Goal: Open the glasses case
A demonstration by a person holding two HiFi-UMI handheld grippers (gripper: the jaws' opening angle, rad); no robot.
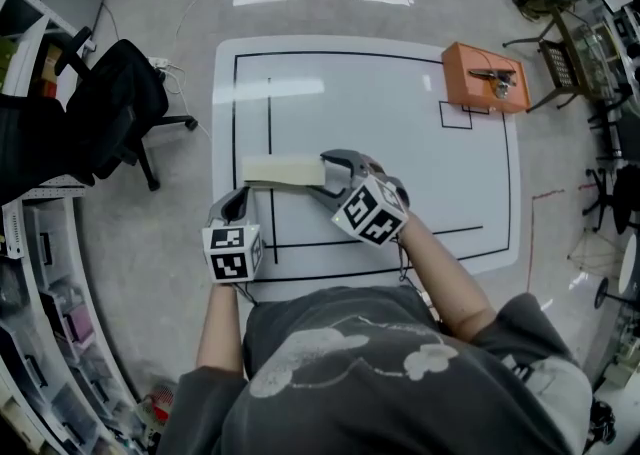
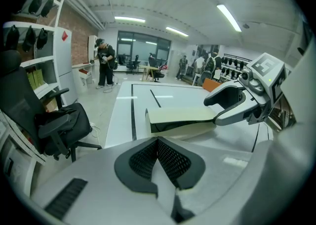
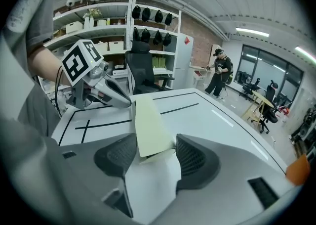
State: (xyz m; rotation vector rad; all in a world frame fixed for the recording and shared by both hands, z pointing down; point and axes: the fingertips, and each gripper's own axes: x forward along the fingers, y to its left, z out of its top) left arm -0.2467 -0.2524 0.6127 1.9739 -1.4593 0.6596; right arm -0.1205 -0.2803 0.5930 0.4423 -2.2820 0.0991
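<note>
A long cream glasses case (image 1: 283, 171) lies flat on the white table (image 1: 400, 143), across a black line. My right gripper (image 1: 333, 175) has the case's right end between its jaws. In the right gripper view the case (image 3: 150, 120) nearly fills the space between the pads (image 3: 192, 157), with thin slivers showing at each side. My left gripper (image 1: 238, 198) sits just short of the case's left end, apart from it. Its jaws (image 2: 158, 142) are shut with nothing in them. In the left gripper view the case (image 2: 180, 115) lies ahead, with the right gripper (image 2: 217, 110) at its far end.
An orange box (image 1: 485, 76) with a metal object on top stands at the table's far right corner. A black office chair (image 1: 120, 108) and shelves (image 1: 40, 273) are on the left. People stand far off in the room behind.
</note>
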